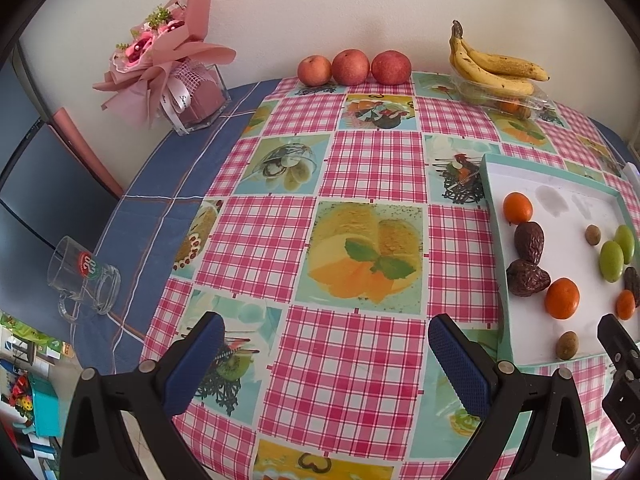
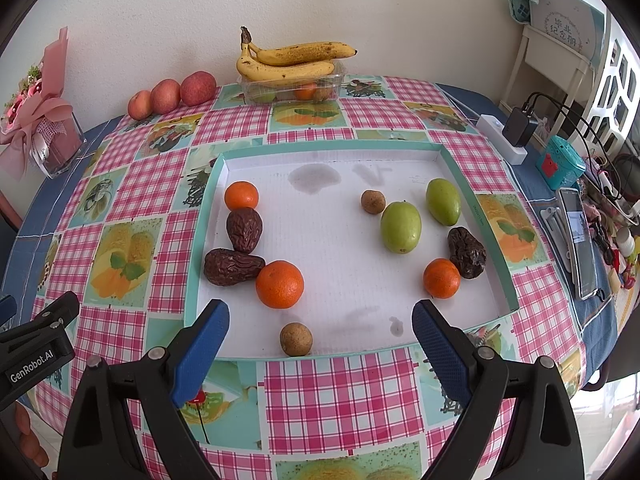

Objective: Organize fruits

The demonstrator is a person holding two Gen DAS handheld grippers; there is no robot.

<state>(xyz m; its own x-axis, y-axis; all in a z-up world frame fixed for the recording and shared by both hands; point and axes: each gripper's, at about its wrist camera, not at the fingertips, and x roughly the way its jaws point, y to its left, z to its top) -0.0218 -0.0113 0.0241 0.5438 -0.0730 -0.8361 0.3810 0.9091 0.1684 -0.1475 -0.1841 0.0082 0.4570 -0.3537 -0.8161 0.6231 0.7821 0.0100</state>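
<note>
Both the left gripper (image 1: 324, 364) and right gripper (image 2: 320, 344) hang with fingers spread, holding nothing. In the shallow teal-rimmed white tray (image 2: 320, 152), small fruits lie mixed: orange tangerines (image 2: 279, 284), wrinkled brown dates (image 2: 244, 229), green oval fruits (image 2: 401, 227) and tan round longans (image 2: 296, 339). The right gripper faces the tray's near edge, seemingly ready to pick.

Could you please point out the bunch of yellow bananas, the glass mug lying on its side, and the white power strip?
Bunch of yellow bananas (image 2: 292, 62): right wrist view, on the peel mid-bunch.
Clear glass mug lying on its side (image 1: 82, 276): left wrist view, on its body.
White power strip (image 2: 505, 140): right wrist view, on its top face.
</note>
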